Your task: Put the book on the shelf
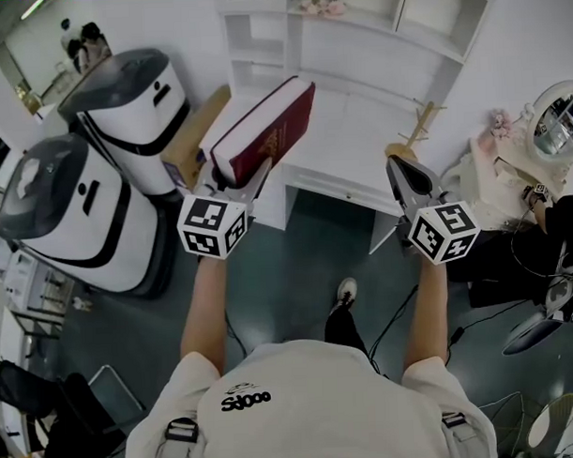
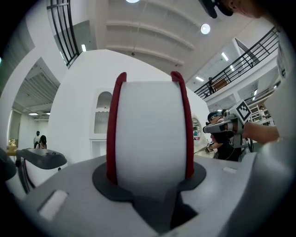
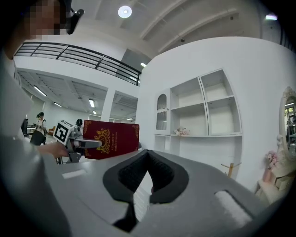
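Currently the thick dark-red hardcover book (image 1: 264,130) is held in the air just short of the white wall shelf unit (image 1: 392,32), its long axis pointing toward the shelves. The left gripper (image 1: 230,183) clamps its near end. The right gripper (image 1: 404,168), farther right before the shelf, is closed and empty.

The book (image 1: 264,130) has a smooth dark-red cover with a faint sheen and shiny gilt print, and its page block is matt white paper. My left gripper (image 1: 238,181) and right gripper (image 3: 147,152) are matt grey plastic with dark pads (image 3: 133,175), which are finely ribbed on the right one. The shelf (image 1: 355,42) looks smooth and painted white, and the stand (image 1: 422,125) is bare wood.
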